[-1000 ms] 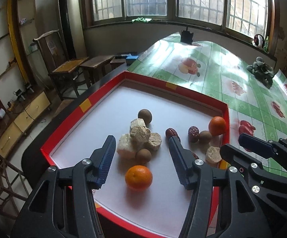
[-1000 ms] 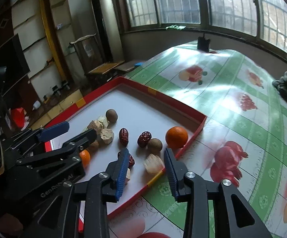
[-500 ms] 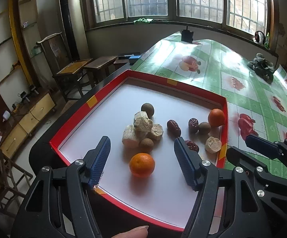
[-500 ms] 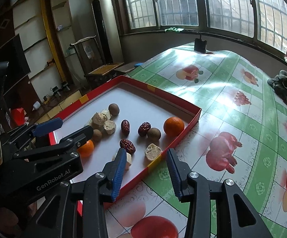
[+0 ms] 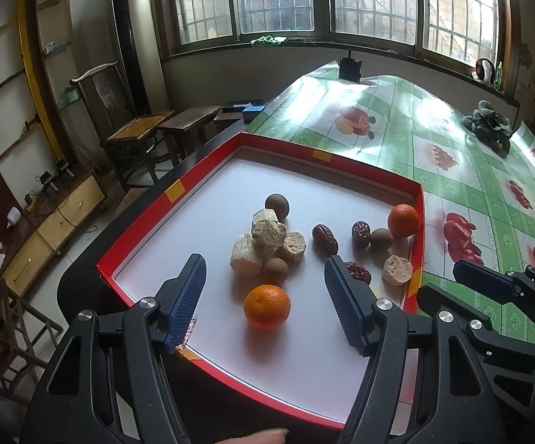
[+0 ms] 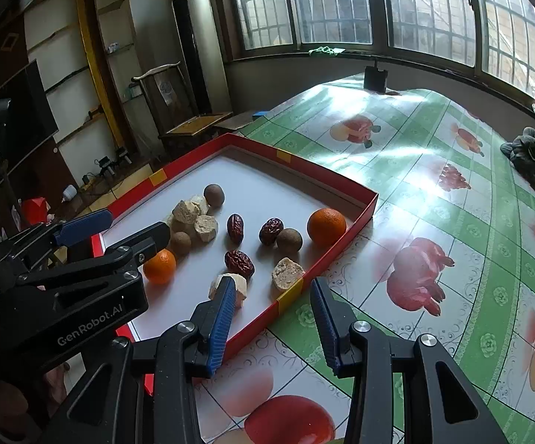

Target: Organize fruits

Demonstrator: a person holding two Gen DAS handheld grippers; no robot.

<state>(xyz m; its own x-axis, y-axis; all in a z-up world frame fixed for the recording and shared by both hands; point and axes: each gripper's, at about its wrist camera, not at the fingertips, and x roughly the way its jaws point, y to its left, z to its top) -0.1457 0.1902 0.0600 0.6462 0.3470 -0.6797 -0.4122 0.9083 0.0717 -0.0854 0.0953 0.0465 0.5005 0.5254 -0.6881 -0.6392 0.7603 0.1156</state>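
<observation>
A red-rimmed white tray [image 5: 326, 156] [image 6: 356, 193] holds the fruits. An orange [image 5: 267, 306] [image 6: 159, 266] lies near its front. A second orange [image 5: 402, 219] [image 6: 326, 226] sits in the right corner. Red dates [image 5: 325, 239] [image 6: 235, 228], brown round fruits [image 5: 277, 205] [image 6: 289, 238] and pale chunks [image 5: 267, 242] [image 6: 286, 273] lie in the middle. My left gripper [image 5: 265, 277] is open and empty, above the tray's front, the near orange between its fingers' lines. My right gripper [image 6: 273, 296] is open and empty over the tray's right rim.
The tray sits on a table with a green and white fruit-print cloth [image 6: 452, 222]. A dark leafy object [image 6: 534, 155] lies at the far right. A small black box [image 6: 375, 77] stands at the table's far end. Wooden chairs [image 5: 145, 137] stand left of the table.
Both grippers have drawn back and up from the tray, so more of the tray and table shows. Both stay open. The fruits have not moved.
</observation>
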